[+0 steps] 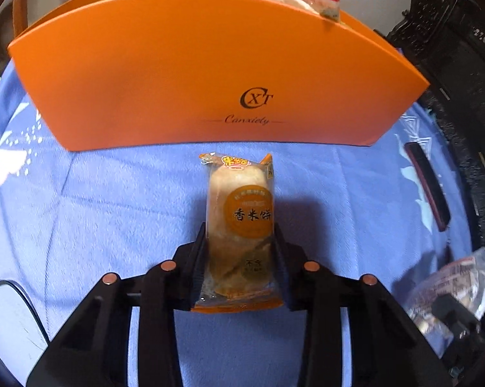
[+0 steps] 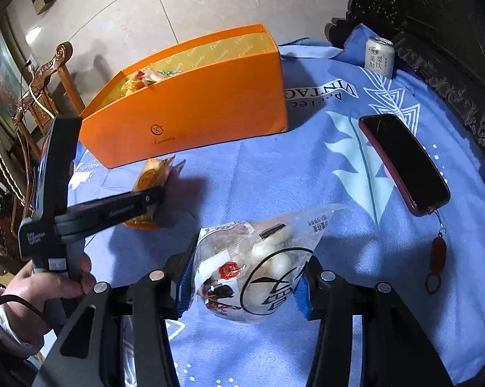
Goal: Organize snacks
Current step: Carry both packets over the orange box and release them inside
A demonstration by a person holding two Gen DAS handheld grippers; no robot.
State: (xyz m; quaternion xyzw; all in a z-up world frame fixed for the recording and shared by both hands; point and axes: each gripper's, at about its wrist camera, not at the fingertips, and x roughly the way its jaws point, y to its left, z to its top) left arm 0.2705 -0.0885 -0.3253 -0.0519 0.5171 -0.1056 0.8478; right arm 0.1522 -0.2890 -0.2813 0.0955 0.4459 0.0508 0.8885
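1. while the left tongs point(image 1: 240, 242) clamp a rice cracker packet point(image 1: 240, 213) just before the orange box point(image 1: 210, 74) on the blue-clothed surface point(image 1: 91, 213),
2. the right tongs point(image 2: 245, 280) grip a clear bag of white candies point(image 2: 258, 261) beside a phone point(image 2: 403, 161).

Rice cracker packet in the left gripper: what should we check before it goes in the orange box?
1. Left gripper shut on the rice cracker packet, fingers on both its sides: ok.
2. Packet lifted clear of the blue cloth: cannot tell.
3. Orange box open on top: ok.
4. Room inside the box: the right wrist view shows bare lining at one end, other snacks at the other: ok.
5. Right gripper out of the way, shut on its own clear bag of white balls: ok.
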